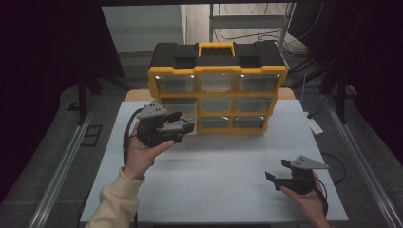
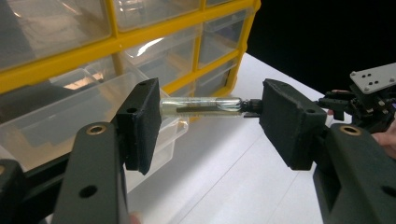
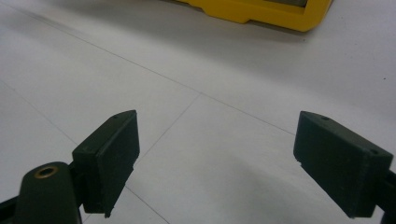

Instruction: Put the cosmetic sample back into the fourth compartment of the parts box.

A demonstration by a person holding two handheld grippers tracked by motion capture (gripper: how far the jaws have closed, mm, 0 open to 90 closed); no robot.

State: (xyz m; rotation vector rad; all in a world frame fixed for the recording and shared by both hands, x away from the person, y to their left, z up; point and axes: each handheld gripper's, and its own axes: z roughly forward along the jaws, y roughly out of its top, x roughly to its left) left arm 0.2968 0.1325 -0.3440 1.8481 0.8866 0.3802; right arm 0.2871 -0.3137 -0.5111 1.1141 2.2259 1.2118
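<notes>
A yellow and black organizer box [image 1: 217, 78] with clear drawers stands at the back of the white table [image 1: 223, 161]. My left gripper [image 1: 182, 125] is lifted in front of its lower left corner. It is shut on a clear glass tube [image 2: 201, 104] with a dark cap, held lengthwise between the pads. One clear drawer [image 2: 56, 126] is pulled out just behind the left jaw. My right gripper [image 1: 278, 170] rests low at the table's right front, jaws wide apart with nothing between them [image 3: 215, 154].
The box's yellow bottom edge [image 3: 261, 14] lies ahead of the right gripper. A white power strip [image 1: 314, 126] lies off the table's right side. Metal rails [image 1: 62, 166] run along both sides on the floor.
</notes>
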